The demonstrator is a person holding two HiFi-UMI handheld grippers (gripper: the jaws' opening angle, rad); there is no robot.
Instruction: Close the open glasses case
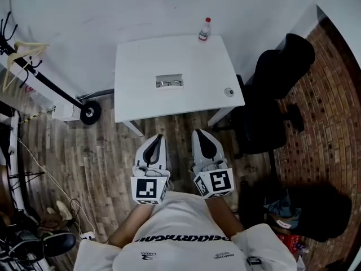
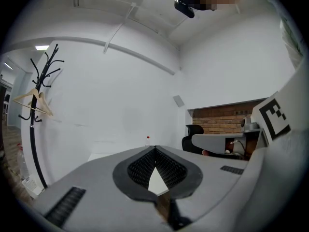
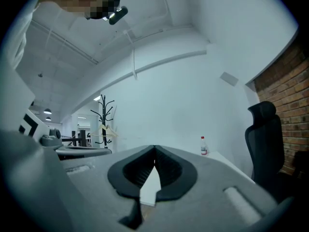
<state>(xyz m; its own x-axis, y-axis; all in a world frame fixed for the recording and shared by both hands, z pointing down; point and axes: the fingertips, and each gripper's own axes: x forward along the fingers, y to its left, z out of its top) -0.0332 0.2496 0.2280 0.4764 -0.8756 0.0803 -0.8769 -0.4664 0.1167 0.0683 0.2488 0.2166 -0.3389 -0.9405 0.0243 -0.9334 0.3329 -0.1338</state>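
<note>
An open glasses case (image 1: 169,82) lies in the middle of the white table (image 1: 135,95), with glasses inside it. My left gripper (image 1: 158,136) and right gripper (image 1: 198,132) are held side by side close to my body, short of the table's near edge. Both are shut with nothing between the jaws. In the left gripper view the jaw tips (image 2: 155,149) meet, and in the right gripper view the tips (image 3: 155,149) meet too. The case is hidden in both gripper views.
A small bottle (image 1: 204,29) with a red cap stands at the table's far edge. A small round object (image 1: 228,92) lies near the right edge. A black office chair (image 1: 271,95) stands right of the table. A coat rack (image 1: 34,72) leans at the left.
</note>
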